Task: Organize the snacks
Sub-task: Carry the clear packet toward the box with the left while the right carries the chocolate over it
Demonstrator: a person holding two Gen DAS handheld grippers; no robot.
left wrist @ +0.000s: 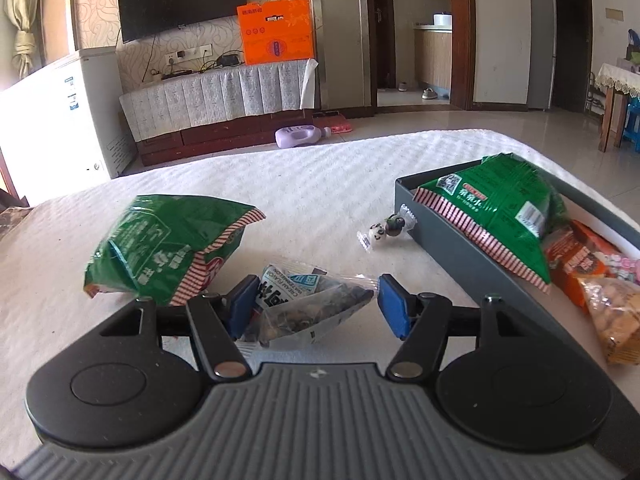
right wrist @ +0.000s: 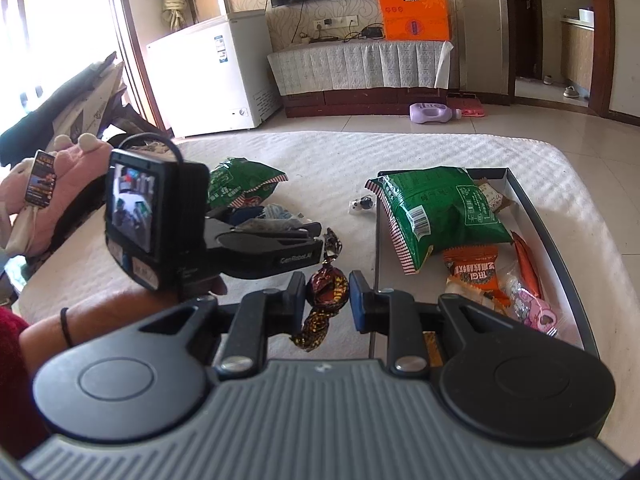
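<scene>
My left gripper (left wrist: 316, 305) has its blue pads against the two ends of a clear seed packet (left wrist: 304, 300), just above the white bedspread; in the right wrist view this gripper (right wrist: 272, 220) shows from the side. A brown and gold wrapped candy (right wrist: 326, 292) is pinched in my right gripper (right wrist: 328, 300), left of the grey tray (right wrist: 560, 248). Inside the tray (left wrist: 460, 256) lie a green snack bag (left wrist: 500, 208) (right wrist: 432, 208) and orange packets (right wrist: 476, 272). Another green bag (left wrist: 168, 248) (right wrist: 240, 184) rests on the bed beyond the left gripper. A small panda candy (left wrist: 386, 230) (right wrist: 362, 205) lies by the tray's far corner.
The white bedspread (left wrist: 320, 176) ends at a far edge above a tiled floor with a purple bottle (left wrist: 300, 136). A pink plush toy (right wrist: 60, 184) sits at the bed's left side. A person's forearm (right wrist: 80, 320) holds the left gripper. A white chest freezer (right wrist: 208, 76) stands beyond.
</scene>
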